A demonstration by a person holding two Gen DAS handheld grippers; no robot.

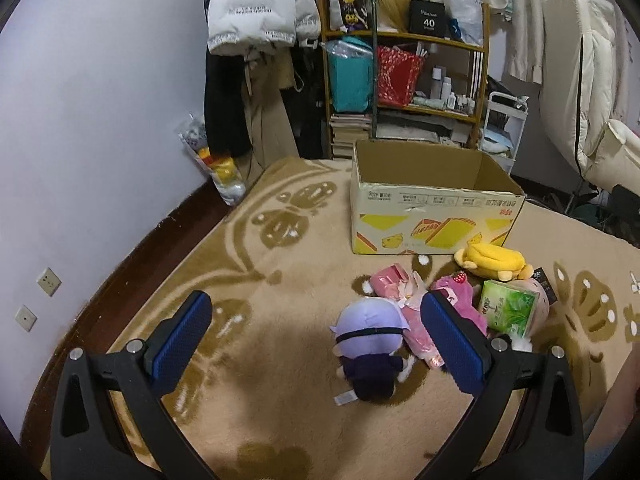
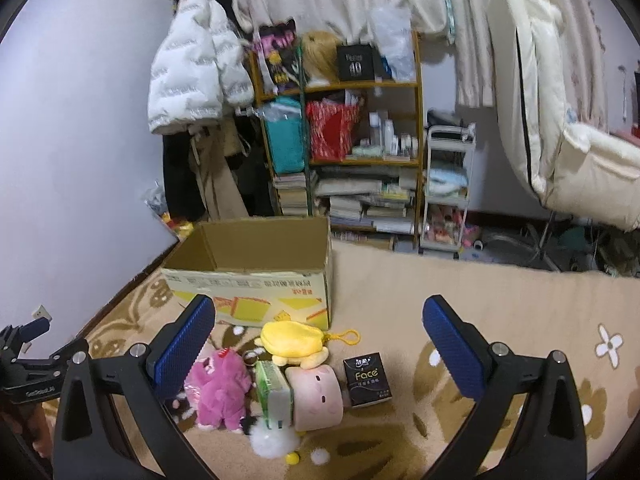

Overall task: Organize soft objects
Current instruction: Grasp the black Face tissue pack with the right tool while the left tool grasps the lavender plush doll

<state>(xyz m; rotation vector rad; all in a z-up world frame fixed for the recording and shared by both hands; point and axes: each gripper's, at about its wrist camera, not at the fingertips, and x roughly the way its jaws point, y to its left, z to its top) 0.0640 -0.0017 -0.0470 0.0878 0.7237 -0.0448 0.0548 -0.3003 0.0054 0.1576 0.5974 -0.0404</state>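
Observation:
Soft toys lie on the beige rug in front of an open cardboard box [image 1: 432, 216] [image 2: 256, 280]. A lilac-haired doll in dark clothes [image 1: 370, 344] lies between my left gripper's fingers; the left gripper [image 1: 316, 316] is open and empty above it. Beside it are a pink packet [image 1: 404, 300], a magenta plush [image 1: 460, 292] [image 2: 220, 388], a yellow plush pouch [image 1: 494, 260] [image 2: 294, 340], a green tissue pack [image 1: 508, 308] [image 2: 272, 392] and a pink pig cushion [image 2: 318, 396]. A black tissue pack [image 2: 368, 380] lies to their right. My right gripper [image 2: 320, 320] is open and empty above the pile.
A wooden shelf [image 2: 344, 128] full of bags and books stands behind the box, with a hanging white jacket [image 1: 256, 4] beside it. A white cart [image 2: 448, 188] and a cream chair [image 2: 560, 120] are to the right. A wall [image 1: 80, 140] runs along the left.

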